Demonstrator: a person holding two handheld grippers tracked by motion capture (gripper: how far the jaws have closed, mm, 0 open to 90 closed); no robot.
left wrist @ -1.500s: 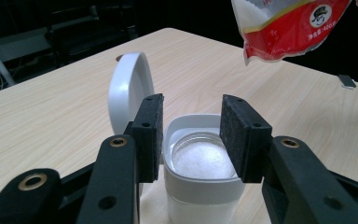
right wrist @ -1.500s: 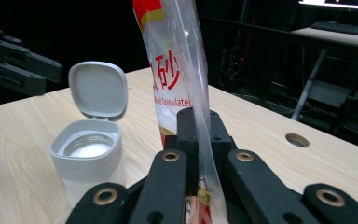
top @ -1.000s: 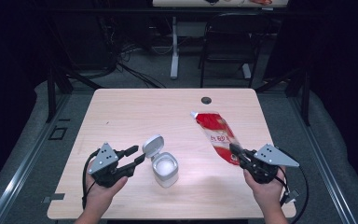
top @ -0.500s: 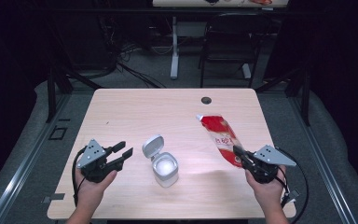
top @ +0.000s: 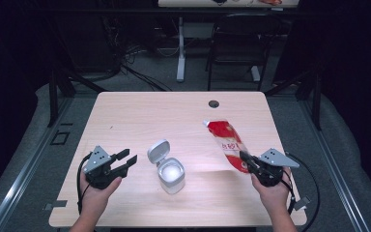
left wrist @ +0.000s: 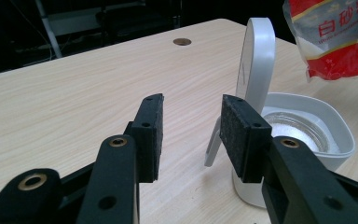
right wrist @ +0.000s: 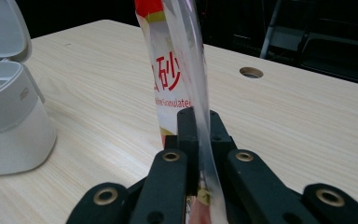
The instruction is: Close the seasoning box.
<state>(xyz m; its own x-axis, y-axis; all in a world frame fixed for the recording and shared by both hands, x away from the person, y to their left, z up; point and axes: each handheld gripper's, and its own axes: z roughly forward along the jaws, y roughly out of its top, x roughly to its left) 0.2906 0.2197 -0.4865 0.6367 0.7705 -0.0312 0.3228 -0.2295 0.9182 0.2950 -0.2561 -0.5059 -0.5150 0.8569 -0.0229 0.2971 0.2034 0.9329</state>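
Right gripper point(top: 246, 158) is clamped on the bottom edge of the red sugar bag point(top: 227, 144), whose long axis slants up and away, right of the open white container point(top: 171, 174), so I'd tip it leftward; left gripper point(top: 128, 160), jaws apart and empty, sits left of it.

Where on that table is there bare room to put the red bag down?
The far half of the table, up to the round hole, is bare, as is the near edge between the two hands. It is crowded mid-table, around the white container and the red bag.
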